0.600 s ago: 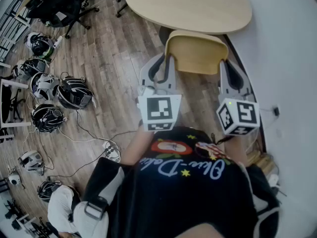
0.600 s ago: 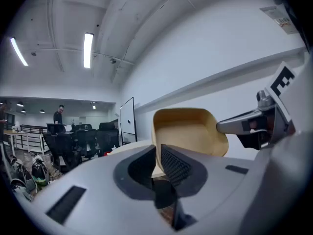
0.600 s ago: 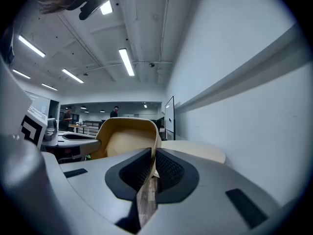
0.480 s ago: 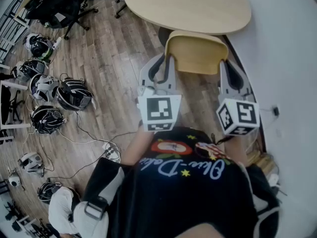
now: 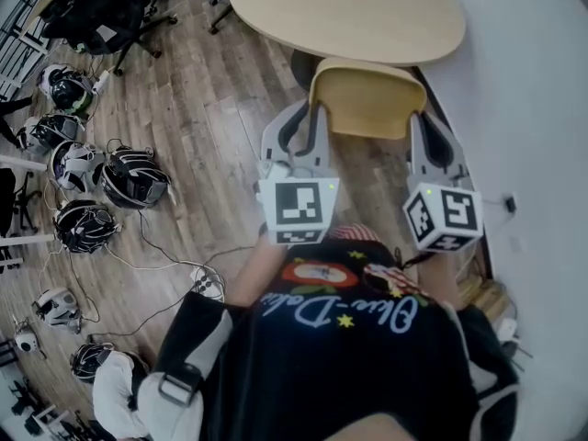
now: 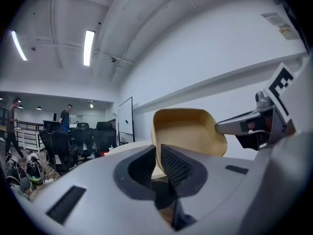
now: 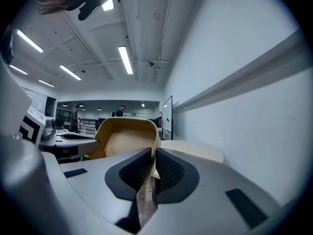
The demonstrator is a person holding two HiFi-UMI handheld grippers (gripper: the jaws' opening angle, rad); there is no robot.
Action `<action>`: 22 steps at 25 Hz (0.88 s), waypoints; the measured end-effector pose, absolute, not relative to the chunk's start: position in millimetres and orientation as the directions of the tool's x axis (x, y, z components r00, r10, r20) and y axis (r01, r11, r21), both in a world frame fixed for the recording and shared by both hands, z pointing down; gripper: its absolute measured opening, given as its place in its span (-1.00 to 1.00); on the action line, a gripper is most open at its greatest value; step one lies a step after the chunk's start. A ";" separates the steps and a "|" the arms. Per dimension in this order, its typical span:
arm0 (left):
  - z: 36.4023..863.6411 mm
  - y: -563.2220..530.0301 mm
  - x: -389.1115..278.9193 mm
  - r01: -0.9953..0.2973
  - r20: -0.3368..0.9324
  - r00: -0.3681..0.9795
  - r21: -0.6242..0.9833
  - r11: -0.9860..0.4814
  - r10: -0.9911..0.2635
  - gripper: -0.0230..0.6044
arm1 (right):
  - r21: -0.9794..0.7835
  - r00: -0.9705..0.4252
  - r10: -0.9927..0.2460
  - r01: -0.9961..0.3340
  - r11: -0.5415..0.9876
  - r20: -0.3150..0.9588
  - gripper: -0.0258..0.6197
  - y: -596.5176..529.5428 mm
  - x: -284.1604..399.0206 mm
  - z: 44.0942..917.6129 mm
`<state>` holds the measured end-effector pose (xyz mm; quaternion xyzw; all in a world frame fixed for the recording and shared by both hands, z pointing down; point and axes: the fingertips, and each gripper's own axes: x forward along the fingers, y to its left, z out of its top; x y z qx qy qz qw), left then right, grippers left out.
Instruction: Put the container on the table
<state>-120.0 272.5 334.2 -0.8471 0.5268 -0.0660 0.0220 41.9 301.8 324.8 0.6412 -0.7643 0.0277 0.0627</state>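
Note:
A tan, shallow plastic container point(image 5: 367, 99) hangs in the air between both grippers, just short of the near edge of the oval beige table point(image 5: 349, 12). My left gripper point(image 5: 310, 125) is shut on the container's left rim, seen edge-on between the pads in the left gripper view, container point(image 6: 188, 131), left gripper point(image 6: 157, 163). My right gripper point(image 5: 421, 141) is shut on the right rim, which sits thin between the ribbed pads in the right gripper view, right gripper point(image 7: 153, 168), container point(image 7: 124, 136). The table top point(image 7: 195, 153) lies just beyond it.
Several helmets point(image 5: 133, 177) and loose cables point(image 5: 207, 283) lie on the wooden floor at the left. Black office chairs point(image 5: 110, 12) stand at the top left. A white wall point(image 5: 533, 108) runs close along the right. Two people stand far off in the room.
Both grippers keep the same hold on the container. The camera has shifted a little, so the helmets sit slightly further left in the view.

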 end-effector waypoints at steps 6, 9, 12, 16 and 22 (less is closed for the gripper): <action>337.3 267.3 -121.3 -0.889 0.088 0.443 -0.082 -0.450 -0.892 -0.83 | 0.050 -0.169 -0.976 -0.983 0.177 0.136 -0.83 297.2 39.5 325.4; 339.1 263.1 -118.1 -0.885 0.094 0.446 -0.101 -0.455 -0.890 -0.83 | 0.053 -0.174 -0.975 -0.982 0.183 0.137 -0.83 293.1 42.4 325.8; 337.7 254.2 -111.8 -0.884 0.092 0.447 -0.106 -0.455 -0.890 -0.83 | 0.052 -0.175 -0.976 -0.982 0.183 0.133 -0.83 283.5 48.9 324.7; 335.1 240.9 -104.8 -0.887 0.093 0.438 -0.117 -0.446 -0.894 -0.83 | 0.050 -0.180 -0.975 -0.981 0.188 0.129 -0.83 268.1 56.8 324.1; 332.1 217.0 -96.8 -0.897 0.101 0.407 -0.140 -0.418 -0.908 -0.83 | 0.018 -0.214 -0.969 -0.976 0.218 0.125 -0.83 238.3 66.2 326.1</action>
